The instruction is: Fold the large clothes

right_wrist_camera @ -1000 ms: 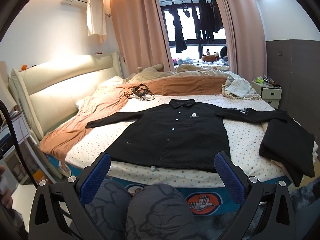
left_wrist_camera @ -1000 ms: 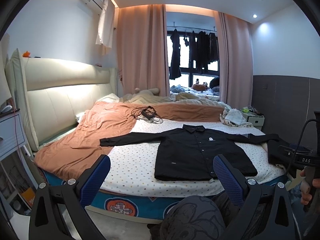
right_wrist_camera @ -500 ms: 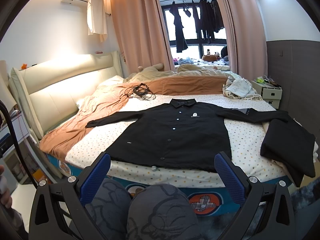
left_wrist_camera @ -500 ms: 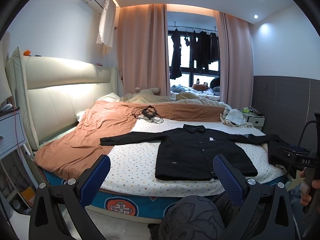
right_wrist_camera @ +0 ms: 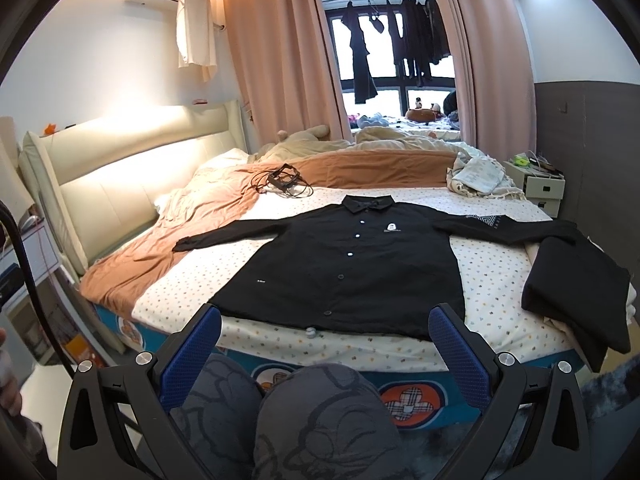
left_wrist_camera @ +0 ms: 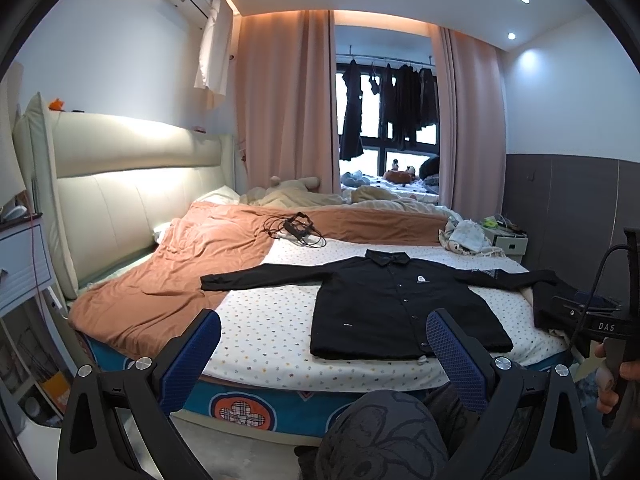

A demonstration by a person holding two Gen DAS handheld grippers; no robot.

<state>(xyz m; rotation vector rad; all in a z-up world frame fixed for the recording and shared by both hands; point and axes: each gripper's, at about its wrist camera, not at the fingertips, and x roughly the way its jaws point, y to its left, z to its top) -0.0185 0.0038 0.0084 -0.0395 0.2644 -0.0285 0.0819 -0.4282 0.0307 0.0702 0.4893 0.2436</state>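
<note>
Right wrist: black shirt (right_wrist_camera: 352, 264) right cuff hidden under folded garment (right_wrist_camera: 576, 284).

Both grippers are held low and level, pointing forward, each with its jaws spread wide and nothing between them. The left gripper (left_wrist_camera: 323, 344) sits above one raised knee (left_wrist_camera: 380, 436) in grey patterned trousers; the right gripper (right_wrist_camera: 325, 338) sits above both knees (right_wrist_camera: 320, 420). The right hand (left_wrist_camera: 614, 380) wraps its handle, fingers curled round it.
</note>
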